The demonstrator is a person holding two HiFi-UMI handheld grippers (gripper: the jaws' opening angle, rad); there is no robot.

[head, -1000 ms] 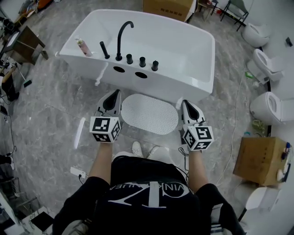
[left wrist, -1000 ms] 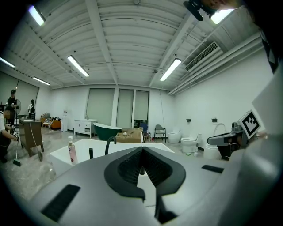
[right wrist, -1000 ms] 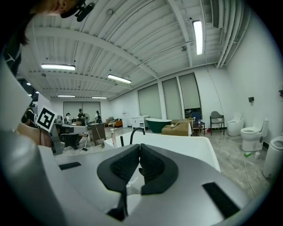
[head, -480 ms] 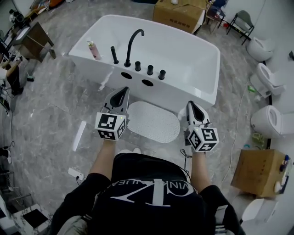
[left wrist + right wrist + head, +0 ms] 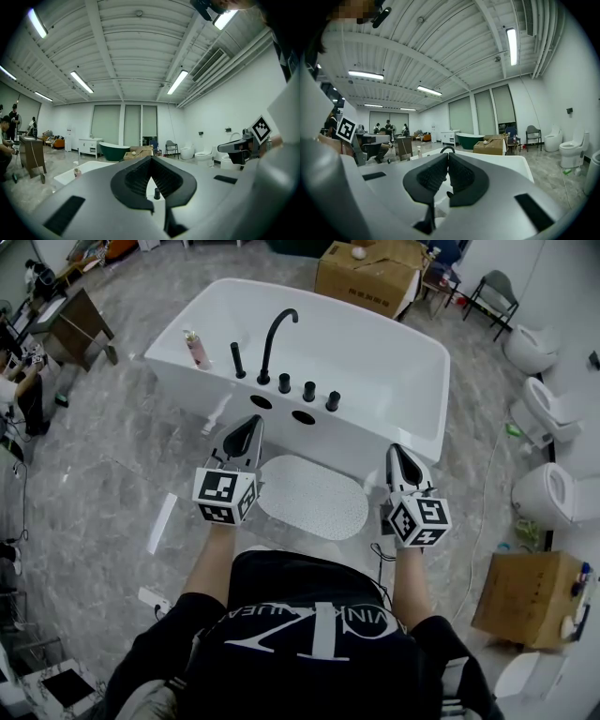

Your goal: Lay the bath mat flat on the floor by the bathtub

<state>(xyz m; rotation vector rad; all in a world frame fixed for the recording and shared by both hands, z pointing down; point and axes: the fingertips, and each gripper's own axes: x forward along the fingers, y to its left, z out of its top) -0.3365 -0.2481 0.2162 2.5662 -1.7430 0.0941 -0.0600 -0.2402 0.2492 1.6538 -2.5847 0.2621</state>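
Basically no clean text to read: the white print on the person's black shirt (image 5: 309,634) sits upside down in the head view and is only partly legible. The cubes carry square markers, no words. The label on the bottle (image 5: 196,348) on the tub rim is too small to read, and the cardboard box (image 5: 361,273) shows no readable print.

The person's feet are hidden under the torso.

The bath mat (image 5: 314,496), white and oval, lies flat on the grey floor right against the front of the bathtub (image 5: 412,343), between the two tongs. The left gripper (image 5: 251,421) overlaps its left end in the head view. The right gripper (image 5: 395,448) is beside its right end. Both pairs of jaws are pressed together with nothing pinched.
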